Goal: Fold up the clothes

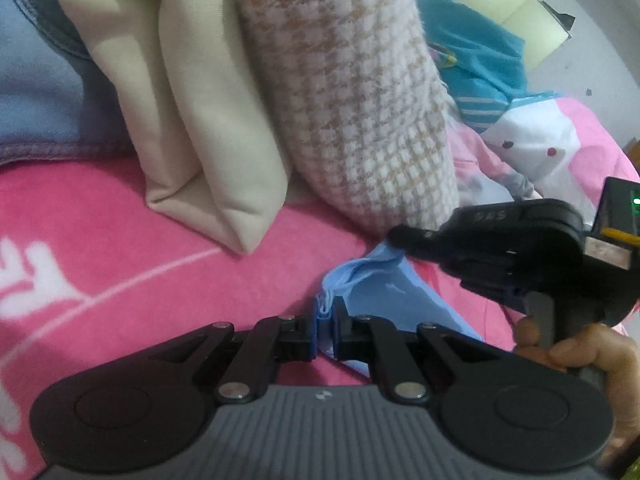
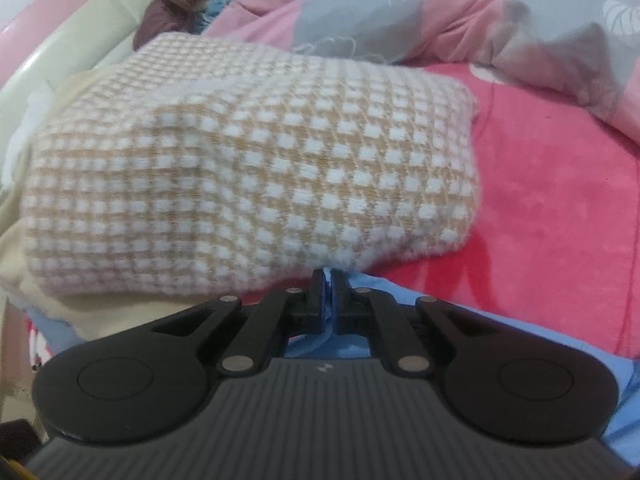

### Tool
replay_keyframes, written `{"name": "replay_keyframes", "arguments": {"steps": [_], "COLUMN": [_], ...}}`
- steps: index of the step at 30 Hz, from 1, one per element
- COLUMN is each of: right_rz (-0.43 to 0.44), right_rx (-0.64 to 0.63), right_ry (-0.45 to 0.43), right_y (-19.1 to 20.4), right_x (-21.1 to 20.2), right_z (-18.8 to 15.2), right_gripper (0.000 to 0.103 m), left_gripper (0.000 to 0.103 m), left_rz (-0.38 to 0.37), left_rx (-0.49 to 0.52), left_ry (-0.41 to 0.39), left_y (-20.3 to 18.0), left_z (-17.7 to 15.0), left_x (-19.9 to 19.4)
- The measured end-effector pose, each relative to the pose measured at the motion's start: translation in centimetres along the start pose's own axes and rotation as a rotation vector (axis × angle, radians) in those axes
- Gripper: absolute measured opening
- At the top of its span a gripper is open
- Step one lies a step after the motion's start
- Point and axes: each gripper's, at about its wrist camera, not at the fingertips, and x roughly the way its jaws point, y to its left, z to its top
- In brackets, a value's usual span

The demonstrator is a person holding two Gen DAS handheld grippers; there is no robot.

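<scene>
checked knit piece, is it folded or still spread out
Folded. The checked knit piece lies as a thick, rounded bundle on the pink cover, beside a folded beige garment.

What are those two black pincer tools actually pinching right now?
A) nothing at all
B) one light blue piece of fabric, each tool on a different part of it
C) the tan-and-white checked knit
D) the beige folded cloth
B: the left gripper and the right gripper are each shut on the light blue cloth, while the checked knit and beige folded cloth lie untouched on the pink blanket.
</scene>
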Motion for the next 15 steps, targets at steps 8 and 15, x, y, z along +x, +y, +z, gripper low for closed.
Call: {"name": "replay_keyframes", "arguments": {"steps": [8, 15], "right_rz": [-0.026, 0.005], "right_rx": [-0.010, 0.076], "right_ry": [-0.058, -0.205], "right_y": [0.2, -1.8], "right_x": [-0.1, -4.5], "right_z": [-0.6, -0.4], "right_gripper": [0.001, 0.001], "left_gripper": [0.008, 0.008], "left_rz": [0.003, -0.024], "left_rx": [0.044, 0.054], "left_ry": [-0.036, -0.040], "left_y": [0.0, 0.1], "left_z": [0.4, 0.2], "left_x": [1.4, 1.0]}}
